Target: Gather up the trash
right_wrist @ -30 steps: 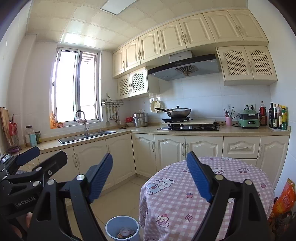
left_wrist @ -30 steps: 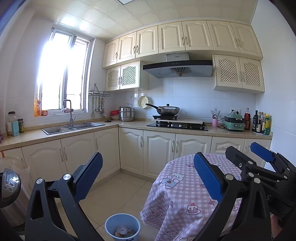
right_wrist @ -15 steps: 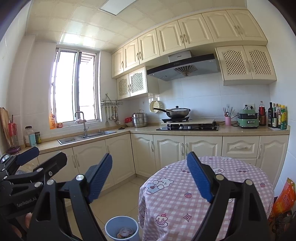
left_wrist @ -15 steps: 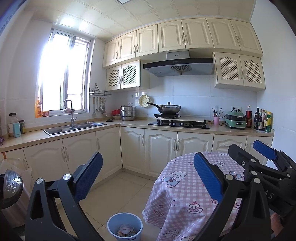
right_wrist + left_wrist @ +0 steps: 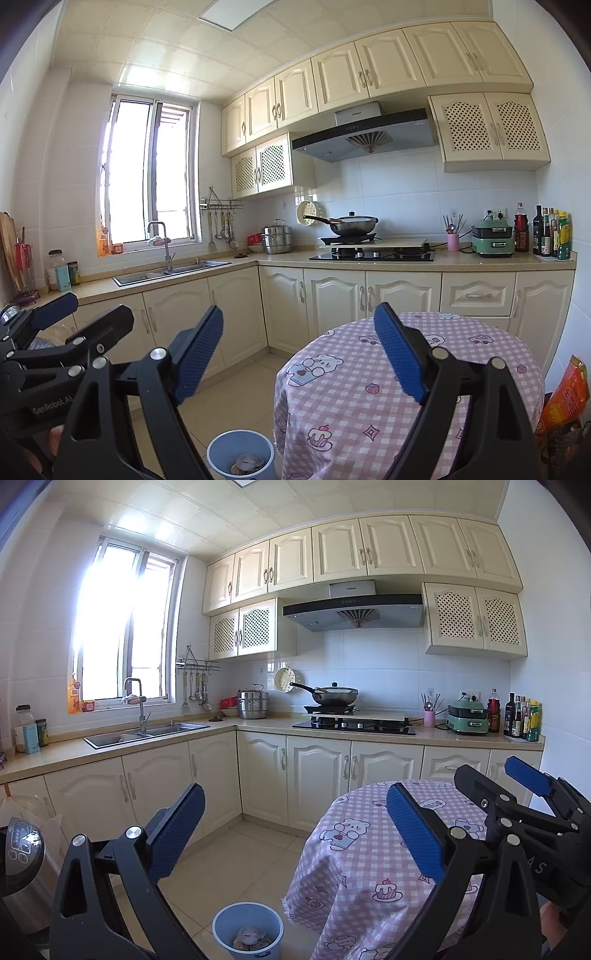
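A light blue bin stands on the tiled floor by the round table's left side, with crumpled wrappers inside. The right wrist view shows the same bin and wrappers. My left gripper hangs open above the floor and the table edge, with nothing between its blue pads. My right gripper is also open and holds nothing. Each gripper shows in the other's view: the right gripper at the right, the left gripper at the left. A pink checked cloth covers the table.
Cream cabinets and a counter with a sink and a stove run along the far walls. A steel appliance stands at the near left. An orange snack bag leans at the far right beside the table.
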`<state>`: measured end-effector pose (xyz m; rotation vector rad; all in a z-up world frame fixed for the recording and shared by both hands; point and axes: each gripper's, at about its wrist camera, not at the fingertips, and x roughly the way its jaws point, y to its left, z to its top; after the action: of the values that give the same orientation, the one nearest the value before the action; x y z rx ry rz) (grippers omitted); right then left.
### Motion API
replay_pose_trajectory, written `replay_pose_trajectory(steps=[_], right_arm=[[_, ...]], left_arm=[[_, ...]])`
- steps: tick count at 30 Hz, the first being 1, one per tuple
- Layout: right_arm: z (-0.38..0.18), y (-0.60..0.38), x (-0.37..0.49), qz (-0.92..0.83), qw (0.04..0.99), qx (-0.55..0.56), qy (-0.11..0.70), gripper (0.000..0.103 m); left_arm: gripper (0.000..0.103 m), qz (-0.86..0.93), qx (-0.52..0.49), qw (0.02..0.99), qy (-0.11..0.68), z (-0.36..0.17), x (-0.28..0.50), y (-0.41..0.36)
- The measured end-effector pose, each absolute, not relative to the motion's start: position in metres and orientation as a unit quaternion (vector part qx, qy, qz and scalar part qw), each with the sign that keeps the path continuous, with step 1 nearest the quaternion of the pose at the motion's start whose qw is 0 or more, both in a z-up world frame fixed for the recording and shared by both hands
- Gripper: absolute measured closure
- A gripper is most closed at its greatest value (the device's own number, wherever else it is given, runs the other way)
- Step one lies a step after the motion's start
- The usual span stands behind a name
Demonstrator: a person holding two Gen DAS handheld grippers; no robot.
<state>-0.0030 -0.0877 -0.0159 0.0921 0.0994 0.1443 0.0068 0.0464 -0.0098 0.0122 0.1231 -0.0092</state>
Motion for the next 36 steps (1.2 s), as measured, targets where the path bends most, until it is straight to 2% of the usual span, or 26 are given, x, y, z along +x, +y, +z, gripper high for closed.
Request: replay_pose_trajectory(steps=[36], right_arm=[[-0.0182,-0.0877,-0.0030,0.072,0.995,0.046,0.052,0.020]], left_arm=[[0.008,-0.013,0.008,0.998,0.064,-0.0143,0.0067,0.0512]])
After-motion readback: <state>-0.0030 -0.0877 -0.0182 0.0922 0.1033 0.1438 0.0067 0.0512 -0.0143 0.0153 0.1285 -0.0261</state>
